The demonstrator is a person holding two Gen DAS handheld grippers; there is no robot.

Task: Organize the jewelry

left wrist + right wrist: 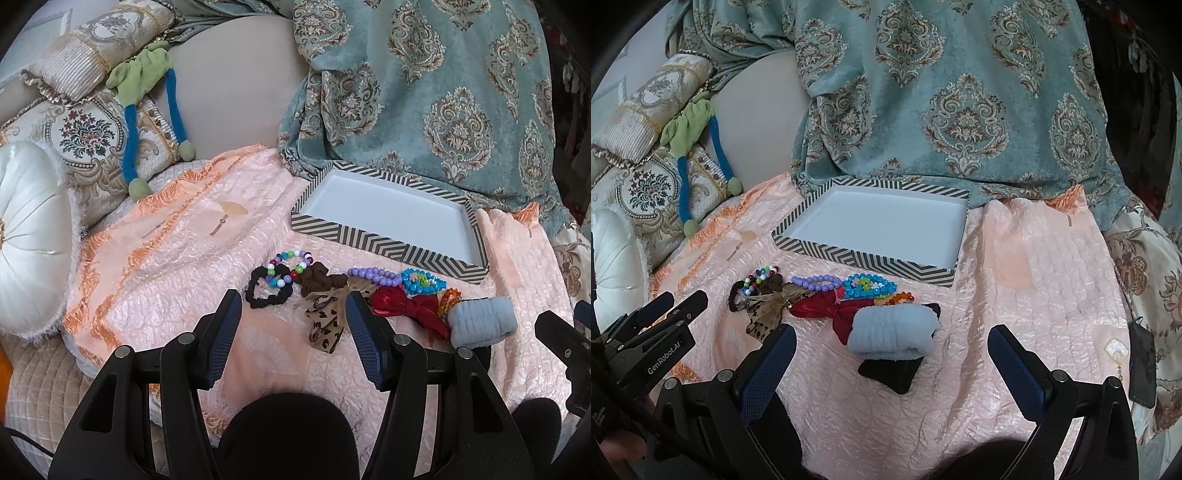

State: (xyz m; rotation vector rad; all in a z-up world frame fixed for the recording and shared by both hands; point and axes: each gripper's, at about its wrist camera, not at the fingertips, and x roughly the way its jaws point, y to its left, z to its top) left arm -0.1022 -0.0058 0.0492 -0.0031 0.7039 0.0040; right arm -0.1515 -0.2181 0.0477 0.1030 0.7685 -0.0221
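Note:
A row of jewelry and hair pieces lies on the pink bedspread (177,266): a black scrunchie (269,287), a multicolour bead bracelet (291,263), a leopard bow (327,317), purple beads (373,276), a blue bead piece (423,282), a red bow (410,310) and a pale blue fluffy band (480,321). Behind them stands an empty white tray with a zigzag rim (391,248). My left gripper (293,314) is open, just short of the leopard bow. My right gripper (892,345) is open, with the fluffy band (894,332) in front of it.
Patterned cushions (85,133), a white round pillow (29,236) and a green and blue soft toy (144,99) lie at the left. A teal patterned curtain (424,88) hangs behind the tray. A black phone (1143,363) lies at the right edge.

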